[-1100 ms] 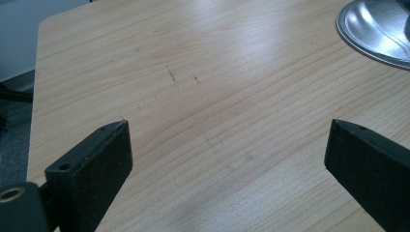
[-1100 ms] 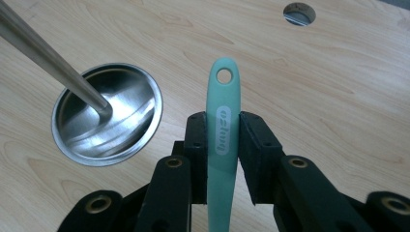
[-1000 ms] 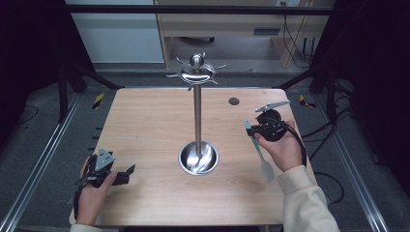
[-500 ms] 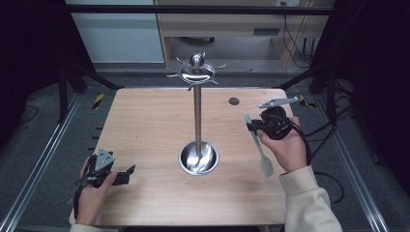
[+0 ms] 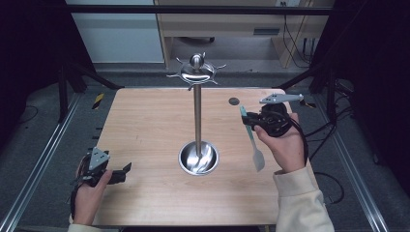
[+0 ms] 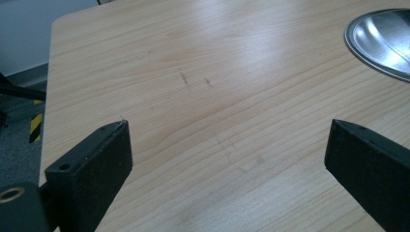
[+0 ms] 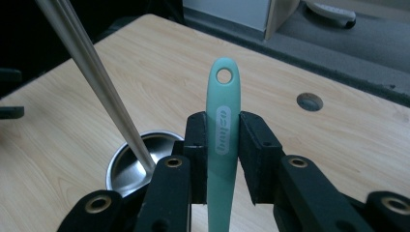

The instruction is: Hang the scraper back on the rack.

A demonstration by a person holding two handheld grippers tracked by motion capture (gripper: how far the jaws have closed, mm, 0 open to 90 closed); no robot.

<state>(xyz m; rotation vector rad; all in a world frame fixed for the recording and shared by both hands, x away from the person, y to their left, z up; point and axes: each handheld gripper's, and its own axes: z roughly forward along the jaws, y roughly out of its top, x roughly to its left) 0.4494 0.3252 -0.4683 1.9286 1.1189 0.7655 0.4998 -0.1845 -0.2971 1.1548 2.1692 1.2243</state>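
The spatula (image 7: 223, 130) sits clamped between the jaws of my right tongs (image 5: 251, 122), its mint-green handle squeezed from both sides by the black pads. In the right gripper view the handle stands upright in the middle of the frame, the hanging hole at its tip well above the pads and pale lettering on the part between them. From the high view, the spatula (image 5: 252, 140) hangs in the right half of the frame, handle end toward the top, its pale blade toward the lower right beside my right hand (image 5: 285, 145); it looks lifted off the table (image 5: 145, 125), though I cannot tell by how much.

To the left of it stands the metal stand (image 5: 197, 116): a thin upright pole rising from a round shiny base at the centre of the table, with a hooked crown at the top. In the right gripper view the pole (image 7: 92, 72) slants across the upper left and meets the base at the lower left. A small dark round hole (image 5: 234, 101) lies in the tabletop near the upper right.

My left tongs (image 5: 113, 175) rest low at the lower left of the table, jaws spread wide with nothing between them, only bare wood showing in the gap.
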